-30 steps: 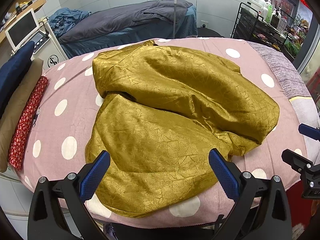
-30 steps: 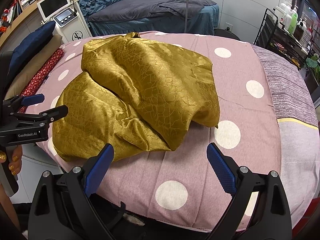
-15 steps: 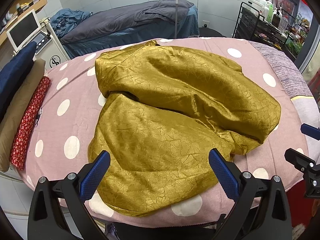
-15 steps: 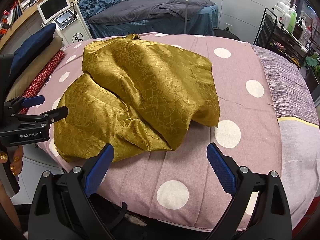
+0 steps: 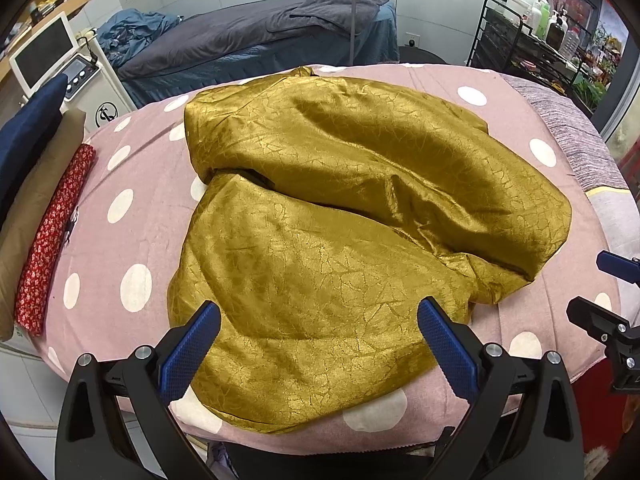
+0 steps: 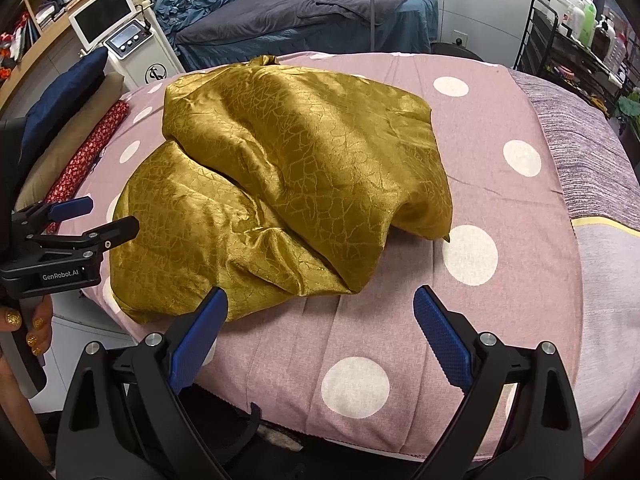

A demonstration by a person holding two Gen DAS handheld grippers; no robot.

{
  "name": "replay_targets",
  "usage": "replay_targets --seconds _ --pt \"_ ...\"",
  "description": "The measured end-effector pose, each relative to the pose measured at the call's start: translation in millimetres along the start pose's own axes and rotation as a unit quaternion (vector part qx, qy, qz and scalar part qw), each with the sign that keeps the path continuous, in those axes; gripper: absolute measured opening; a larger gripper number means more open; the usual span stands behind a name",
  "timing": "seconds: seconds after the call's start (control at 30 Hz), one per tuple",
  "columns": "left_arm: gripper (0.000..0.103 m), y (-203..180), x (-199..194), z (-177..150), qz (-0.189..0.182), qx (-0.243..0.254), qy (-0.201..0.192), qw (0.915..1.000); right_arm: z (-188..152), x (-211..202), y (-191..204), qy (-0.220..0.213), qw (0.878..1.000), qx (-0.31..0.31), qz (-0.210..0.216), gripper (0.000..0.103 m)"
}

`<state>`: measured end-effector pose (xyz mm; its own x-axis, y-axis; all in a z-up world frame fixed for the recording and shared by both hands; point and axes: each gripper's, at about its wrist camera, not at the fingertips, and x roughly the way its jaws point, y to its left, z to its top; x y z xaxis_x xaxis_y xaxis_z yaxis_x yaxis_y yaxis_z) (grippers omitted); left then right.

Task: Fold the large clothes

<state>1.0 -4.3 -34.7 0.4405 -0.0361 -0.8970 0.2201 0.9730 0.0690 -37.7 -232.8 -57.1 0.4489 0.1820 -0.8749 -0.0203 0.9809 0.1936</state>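
A large gold satin garment (image 5: 340, 220) lies crumpled in two overlapping humps on a pink bed cover with white dots (image 5: 132, 216). It also shows in the right wrist view (image 6: 288, 184). My left gripper (image 5: 320, 340) is open and empty, held above the garment's near edge. My right gripper (image 6: 320, 332) is open and empty, over bare cover just right of the garment's near corner. The left gripper also shows at the left of the right wrist view (image 6: 92, 216), and part of the right gripper at the right edge of the left wrist view (image 5: 612, 292).
Folded fabrics, one red patterned (image 5: 52, 236), lie along the bed's left edge. A massage bed with grey covers (image 5: 256, 44) stands behind. A white machine with a screen (image 6: 124, 40) is at back left, a black shelf rack with bottles (image 5: 536, 36) at back right.
Both grippers have drifted slightly, so the garment sits a little to the right in both views. The garment has not moved and both grippers stay open.
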Motion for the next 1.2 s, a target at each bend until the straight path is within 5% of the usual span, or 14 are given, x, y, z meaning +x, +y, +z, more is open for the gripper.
replay_targets --seconds 0.6,0.9,1.07,1.1,1.17,1.2 --pt "0.097 7.8 21.6 -0.2 -0.003 -0.013 0.016 0.9998 4.7 19.5 2.0 0.018 1.000 -0.004 0.001 0.093" --pt "0.097 38.5 28.4 1.2 -0.009 -0.053 -0.003 0.9986 32.4 33.1 -14.7 -0.041 0.998 -0.013 0.039 0.093" --pt "0.097 65.6 31.5 -6.3 0.005 -0.088 0.000 0.9961 44.9 75.2 -35.0 -0.031 0.997 0.019 0.071 0.093" --pt "0.097 69.9 32.6 -8.5 0.006 -0.094 0.003 0.9955 43.8 80.0 -34.3 -0.032 0.997 0.021 0.071 0.090" --pt "0.097 79.0 34.9 -14.1 0.009 -0.106 0.009 0.9942 42.0 83.6 -25.4 -0.043 0.997 0.012 0.064 0.041" --pt "0.097 83.4 35.4 -17.4 0.012 -0.112 0.012 0.9935 40.8 81.6 -19.3 -0.048 0.997 0.006 0.066 0.038"
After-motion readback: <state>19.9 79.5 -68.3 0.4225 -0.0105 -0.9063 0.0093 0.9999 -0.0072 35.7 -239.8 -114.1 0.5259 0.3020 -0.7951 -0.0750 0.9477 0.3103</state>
